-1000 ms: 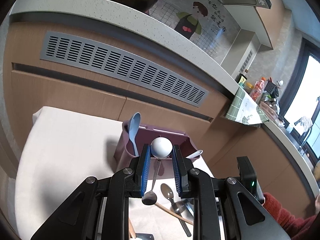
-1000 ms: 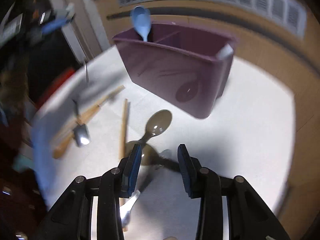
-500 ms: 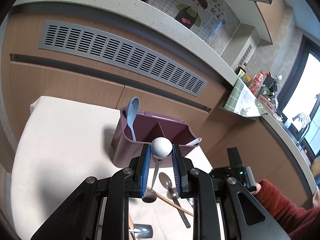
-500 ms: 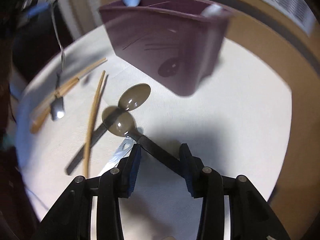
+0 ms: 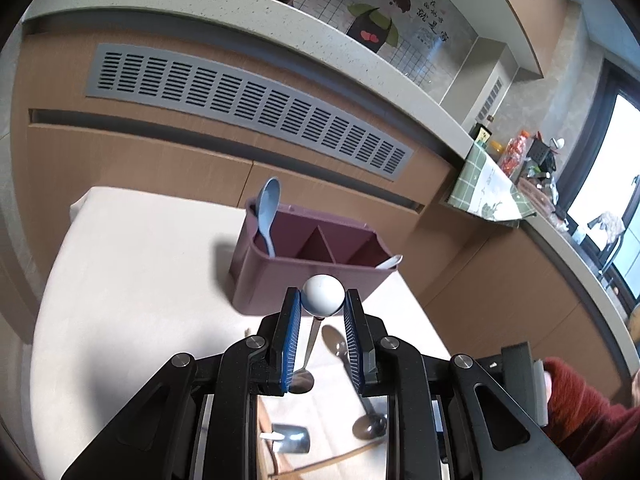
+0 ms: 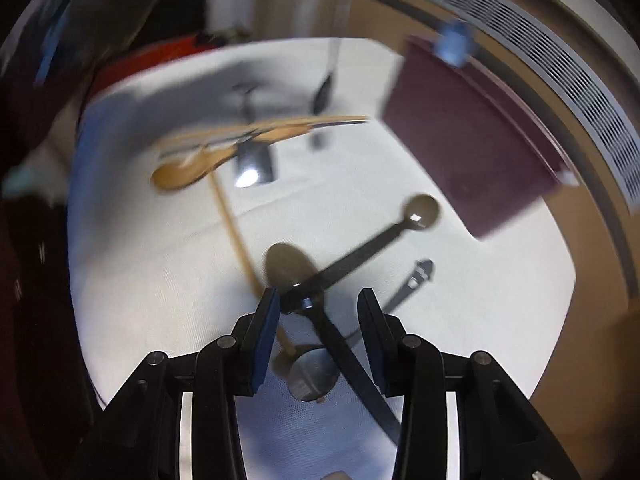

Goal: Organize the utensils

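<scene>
A white-knobbed spoon (image 5: 322, 295) is clamped knob-up, bowl-down by the left gripper (image 5: 319, 326), while only the blurred right view shows the open right gripper (image 6: 316, 334) over apparently two crossed dark spoons (image 6: 340, 272).

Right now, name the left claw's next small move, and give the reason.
Probably carry the left claw forward over the purple plastic utensil caddy and lower it. It is shut on the white ball-shaped end of a thin metal utensil, which hangs just short of the caddy's near wall; the middle compartment looks empty.
</scene>
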A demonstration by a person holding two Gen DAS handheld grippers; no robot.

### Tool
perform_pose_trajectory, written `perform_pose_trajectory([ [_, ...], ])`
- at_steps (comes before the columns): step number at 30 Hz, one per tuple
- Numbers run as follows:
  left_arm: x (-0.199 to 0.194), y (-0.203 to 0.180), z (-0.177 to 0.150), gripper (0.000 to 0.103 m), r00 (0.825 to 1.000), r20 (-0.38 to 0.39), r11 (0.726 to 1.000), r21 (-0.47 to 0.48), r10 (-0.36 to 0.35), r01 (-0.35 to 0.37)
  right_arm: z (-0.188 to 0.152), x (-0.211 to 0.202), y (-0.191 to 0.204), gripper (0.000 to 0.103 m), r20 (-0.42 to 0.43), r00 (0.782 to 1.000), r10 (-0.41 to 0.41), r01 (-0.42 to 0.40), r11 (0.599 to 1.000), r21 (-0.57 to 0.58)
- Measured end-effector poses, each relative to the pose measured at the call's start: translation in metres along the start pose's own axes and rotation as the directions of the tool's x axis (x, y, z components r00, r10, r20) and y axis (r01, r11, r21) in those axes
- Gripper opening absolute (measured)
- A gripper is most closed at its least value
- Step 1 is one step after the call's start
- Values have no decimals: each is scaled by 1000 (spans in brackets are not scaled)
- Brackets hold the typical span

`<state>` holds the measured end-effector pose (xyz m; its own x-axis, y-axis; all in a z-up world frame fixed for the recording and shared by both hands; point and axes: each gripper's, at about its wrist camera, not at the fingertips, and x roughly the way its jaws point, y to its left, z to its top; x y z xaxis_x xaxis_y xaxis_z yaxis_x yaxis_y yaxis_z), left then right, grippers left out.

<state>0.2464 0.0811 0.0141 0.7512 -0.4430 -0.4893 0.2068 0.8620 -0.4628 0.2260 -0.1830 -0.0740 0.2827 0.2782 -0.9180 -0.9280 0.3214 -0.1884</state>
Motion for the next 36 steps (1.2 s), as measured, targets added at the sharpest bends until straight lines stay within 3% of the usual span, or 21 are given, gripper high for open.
perform_pose_trajectory([
  [2, 0, 2, -4, 22, 1000, -9, 1000, -4, 5, -5, 4, 10, 1, 37, -37, 999, 1, -3, 999, -49],
  [5, 1, 3, -11, 22, 1000, -24, 1000, -13, 9, -10, 8, 9, -9, 37, -15, 1000, 9, -10, 1000, -26],
  [6, 1, 3, -12, 22, 1000, -28, 1000, -14, 8, -8, 11, 15, -13, 37, -35, 999, 3, -3, 1000, -7],
  [9, -1, -1, -15, 22, 999, -32, 1000, -4, 10, -10, 14, 23, -35, 40, -33, 996, 85, -80, 989, 126],
  [11, -3, -2, -16, 22, 999, -33, 1000, 5, 12, -12, 13, 23, -44, 34, -43, 993, 113, -103, 975, 197],
  [16, -2, -4, -18, 22, 999, -42, 1000, 3, 1, -1, 2, 9, -51, 32, -26, 999, 31, -21, 951, 309],
  [20, 1, -8, -20, 22, 999, -51, 1000, 10, -7, 7, -7, -28, -65, 30, 117, 993, -21, -35, 888, 458],
  [24, 0, -18, -16, 22, 999, -37, 1000, 25, -18, 19, -14, -74, -85, 27, 285, 953, -98, -93, 804, 588],
  [26, -6, -28, -1, 22, 999, -5, 997, 56, -42, 43, 1, -86, -87, 26, 366, 918, -155, -122, 768, 629],
  [28, -16, -40, 23, 22, 996, 53, 994, 86, -71, 67, 15, -126, -101, 11, 449, 855, -259, -109, 756, 645],
  [29, -24, -48, 43, 22, 990, 103, 991, 110, -92, 80, 22, -135, -104, 3, 468, 837, -283, -107, 755, 647],
  [32, -35, -66, 85, 22, 973, 205, 982, 175, -110, 74, 52, -177, -132, 5, 552, 733, -397, -90, 748, 658],
  [34, -35, -69, 105, 22, 965, 243, 982, 183, -100, 56, 67, -187, -148, 6, 560, 709, -428, -82, 739, 669],
  [36, -32, -66, 116, 22, 960, 257, 981, 181, -109, 63, 78, -182, -152, 6, 580, 701, -415, -99, 749, 655],
])
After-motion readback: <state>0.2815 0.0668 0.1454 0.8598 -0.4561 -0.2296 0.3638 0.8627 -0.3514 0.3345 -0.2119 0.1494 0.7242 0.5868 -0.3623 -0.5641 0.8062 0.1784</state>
